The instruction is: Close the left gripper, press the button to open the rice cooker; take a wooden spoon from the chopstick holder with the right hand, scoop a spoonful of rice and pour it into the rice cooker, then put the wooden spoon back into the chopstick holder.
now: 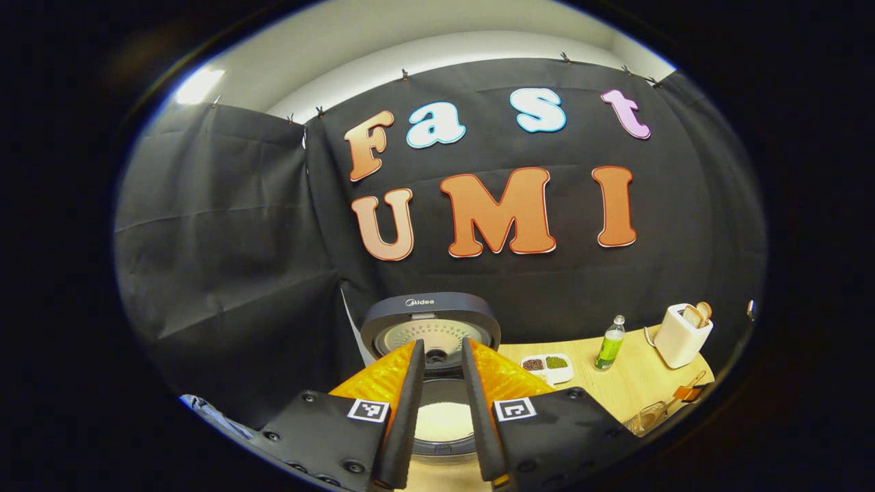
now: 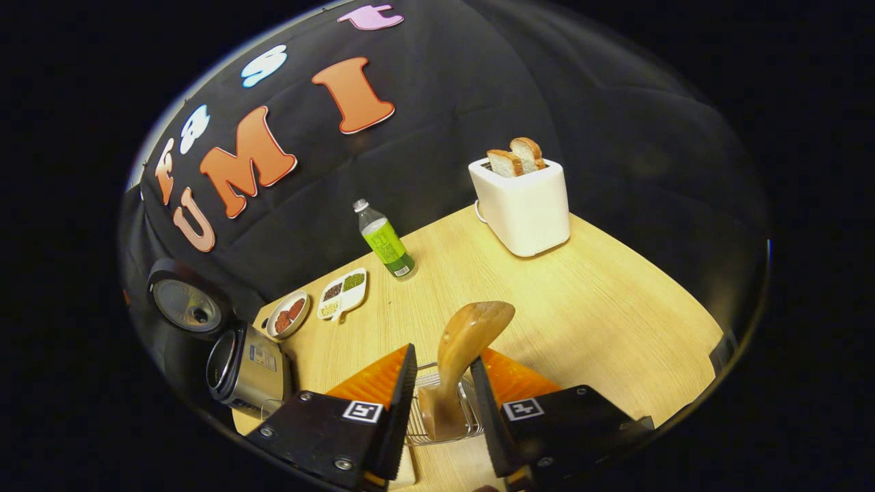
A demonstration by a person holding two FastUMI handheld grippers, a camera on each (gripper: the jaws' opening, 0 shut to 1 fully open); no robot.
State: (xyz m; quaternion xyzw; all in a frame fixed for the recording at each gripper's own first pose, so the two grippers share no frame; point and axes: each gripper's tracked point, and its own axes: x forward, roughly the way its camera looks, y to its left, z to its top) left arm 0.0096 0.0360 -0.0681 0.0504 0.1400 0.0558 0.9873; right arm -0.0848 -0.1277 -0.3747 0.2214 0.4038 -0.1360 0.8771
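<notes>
Right gripper (image 2: 443, 372) jaws apart — wooden spoon (image 2: 465, 355) between.

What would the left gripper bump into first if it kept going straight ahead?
Most likely the rice cooker. The left gripper points right at it: the raised lid stands ahead and the rice shows between its open fingers. How far off it is, I can't tell.

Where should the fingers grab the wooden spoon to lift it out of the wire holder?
Probably the handle, just above the wire holder. The wooden spoon stands nearly upright, bowl end up, between the right gripper's open fingers. Squeeze from both sides there; the handle is narrower than the wide, rounded bowl.
</notes>
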